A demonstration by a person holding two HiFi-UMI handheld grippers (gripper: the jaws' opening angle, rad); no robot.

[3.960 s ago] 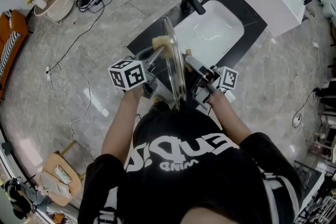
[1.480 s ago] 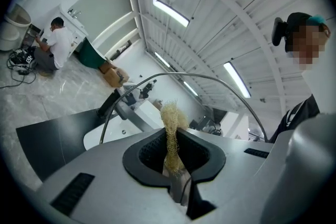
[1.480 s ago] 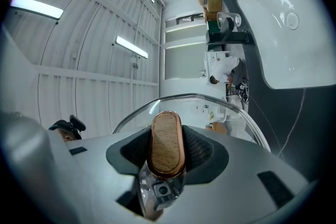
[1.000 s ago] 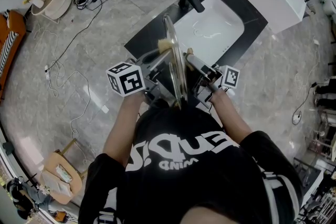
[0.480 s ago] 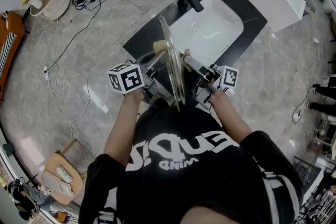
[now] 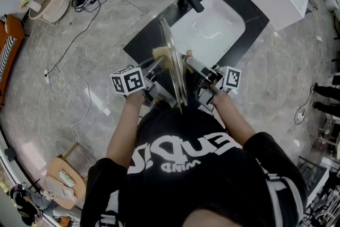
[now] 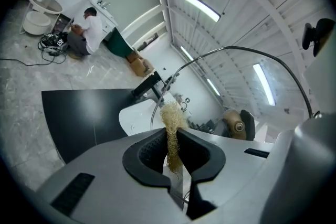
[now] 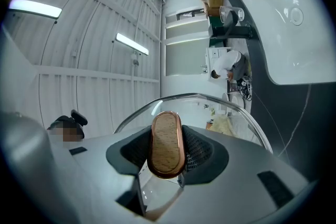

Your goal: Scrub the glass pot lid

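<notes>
Marble floor (image 6: 106, 24), white sink (image 6: 212, 24) at 12 o'clock, left gripper (image 7: 172, 141) pinching loofah scrubber (image 7: 170, 117), right gripper (image 8: 168, 136) clamping knob (image 8: 166, 148) of glass pot lid (image 6: 172, 69).

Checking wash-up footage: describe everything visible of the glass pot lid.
The glass pot lid is clear and round with a metal rim and an oval, wood-look knob edged in copper. It is held on edge before the sink: the right gripper clamps the knob, and the fibrous scrub pad in the left gripper sits against its other face.
</notes>
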